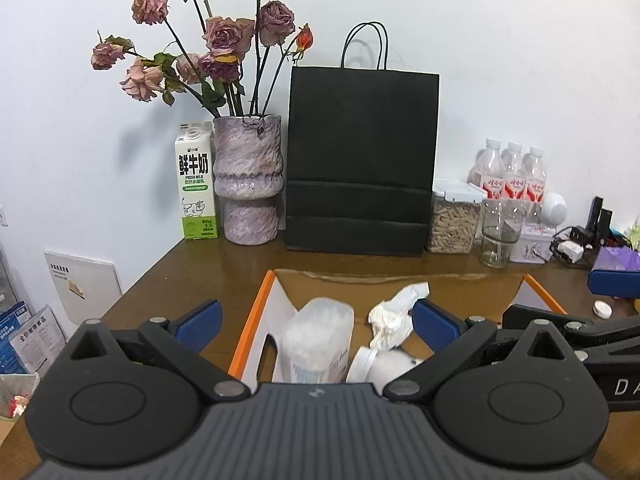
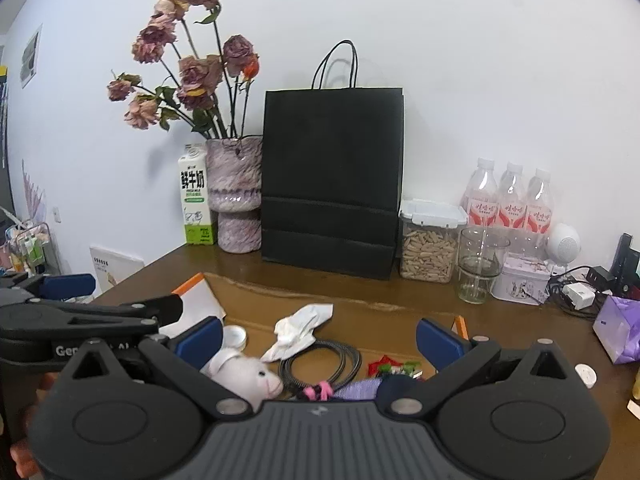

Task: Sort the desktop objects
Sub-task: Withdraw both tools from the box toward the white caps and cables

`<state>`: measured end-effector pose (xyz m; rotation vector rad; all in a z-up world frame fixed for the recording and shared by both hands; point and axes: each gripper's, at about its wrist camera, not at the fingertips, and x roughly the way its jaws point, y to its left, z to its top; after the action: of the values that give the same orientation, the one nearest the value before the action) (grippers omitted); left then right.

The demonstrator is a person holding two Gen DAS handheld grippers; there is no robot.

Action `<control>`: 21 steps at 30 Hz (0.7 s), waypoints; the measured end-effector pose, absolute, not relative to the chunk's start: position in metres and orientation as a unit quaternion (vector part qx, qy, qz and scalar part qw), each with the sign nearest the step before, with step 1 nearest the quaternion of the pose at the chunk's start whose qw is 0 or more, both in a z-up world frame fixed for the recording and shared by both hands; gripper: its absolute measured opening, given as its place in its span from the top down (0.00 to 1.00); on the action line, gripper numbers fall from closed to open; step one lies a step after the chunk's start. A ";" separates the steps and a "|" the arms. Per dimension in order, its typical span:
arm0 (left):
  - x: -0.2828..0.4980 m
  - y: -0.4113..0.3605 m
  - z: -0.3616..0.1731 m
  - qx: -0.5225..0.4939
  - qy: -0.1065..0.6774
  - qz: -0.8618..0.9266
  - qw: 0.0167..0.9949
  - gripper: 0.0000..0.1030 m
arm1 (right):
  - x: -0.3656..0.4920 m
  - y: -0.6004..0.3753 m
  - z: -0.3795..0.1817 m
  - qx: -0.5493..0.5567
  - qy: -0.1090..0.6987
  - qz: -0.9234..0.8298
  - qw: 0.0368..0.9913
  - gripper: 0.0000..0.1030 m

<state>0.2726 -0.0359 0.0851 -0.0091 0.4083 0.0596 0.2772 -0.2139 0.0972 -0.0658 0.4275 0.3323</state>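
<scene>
An open cardboard box with orange edges [image 1: 256,308] lies on the brown desk. My left gripper [image 1: 316,320] hangs open above it, over a clear plastic container of cotton swabs [image 1: 318,344], a crumpled white tissue [image 1: 394,314] and a small white jar [image 1: 366,364]. My right gripper [image 2: 320,338] is open too, with nothing between its fingers. Below it in the box lie a pink plush pig [image 2: 248,376], a tissue [image 2: 300,330], a coiled black cable [image 2: 320,364] and some red, green and purple bits [image 2: 390,368]. The left gripper's body [image 2: 80,320] shows at the right wrist view's left edge.
Along the wall stand a milk carton [image 1: 196,184], a purple vase of dried roses [image 1: 248,180], a black paper bag [image 1: 360,160], a jar of snacks [image 1: 454,218], a glass [image 1: 498,232], three water bottles [image 1: 514,176] and a tin [image 2: 520,282]. A purple pack [image 2: 620,328] and a white cap [image 2: 585,375] lie at right.
</scene>
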 end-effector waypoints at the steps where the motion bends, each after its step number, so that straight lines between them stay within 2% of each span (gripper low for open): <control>1: 0.269 -0.036 0.084 -0.002 0.204 0.030 0.979 0.00 | 0.273 -0.214 0.096 -0.033 0.212 0.165 0.963 0.00; 21: 0.204 -0.051 0.046 0.039 0.245 -0.011 0.969 0.00 | 0.191 -0.227 0.062 -0.055 0.236 0.159 0.957 0.00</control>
<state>0.2044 -0.0507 0.0456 0.0790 0.4948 -0.0225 0.1906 -0.2268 0.0625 -0.1114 0.4796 0.3218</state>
